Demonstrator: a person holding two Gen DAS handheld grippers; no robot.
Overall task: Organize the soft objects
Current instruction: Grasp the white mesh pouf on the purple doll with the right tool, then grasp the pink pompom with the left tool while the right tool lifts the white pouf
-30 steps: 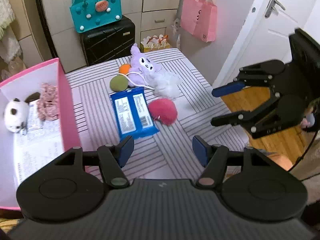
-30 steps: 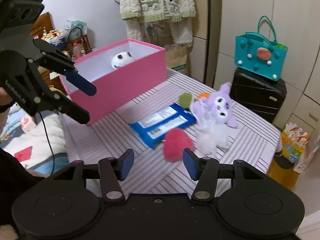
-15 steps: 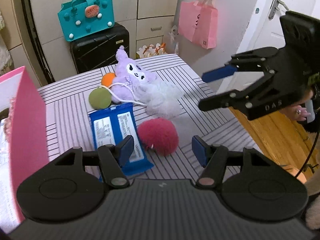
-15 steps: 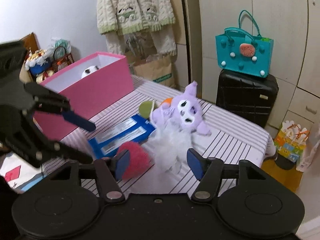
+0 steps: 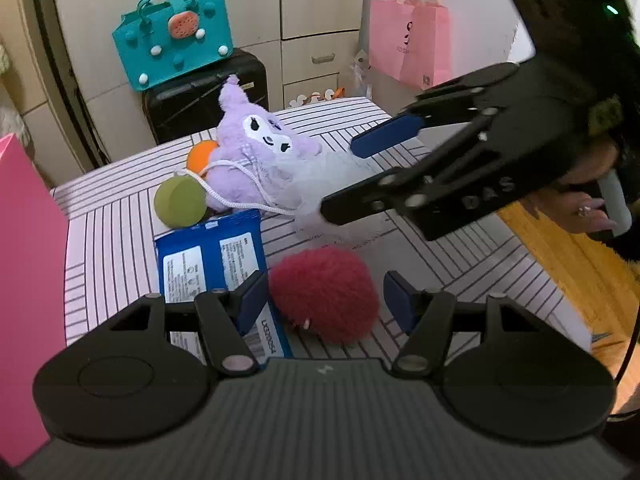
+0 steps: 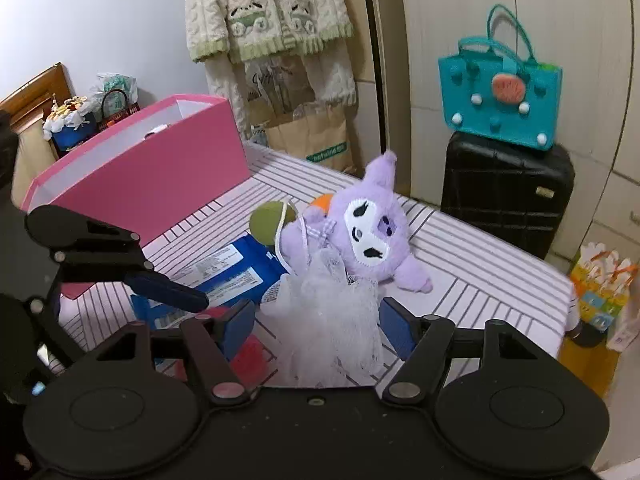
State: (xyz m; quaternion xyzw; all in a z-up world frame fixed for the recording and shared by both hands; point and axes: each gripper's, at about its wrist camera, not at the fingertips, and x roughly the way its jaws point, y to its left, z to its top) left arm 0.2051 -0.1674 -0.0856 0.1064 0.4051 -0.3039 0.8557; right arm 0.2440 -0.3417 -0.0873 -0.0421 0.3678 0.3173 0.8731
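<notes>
Right tool (image 6: 316, 326), jaws just widened, empty, straddles white mesh pouf (image 6: 328, 312); left tool (image 5: 322, 300) open around red pompom (image 5: 322, 294) near-centre on surface; risk: pouf's cord snags purple plush (image 6: 370, 232).

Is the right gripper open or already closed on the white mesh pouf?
Open. The right gripper has just been opening; its blue pads flank the white mesh pouf with visible gaps, not pressing on it.
</notes>
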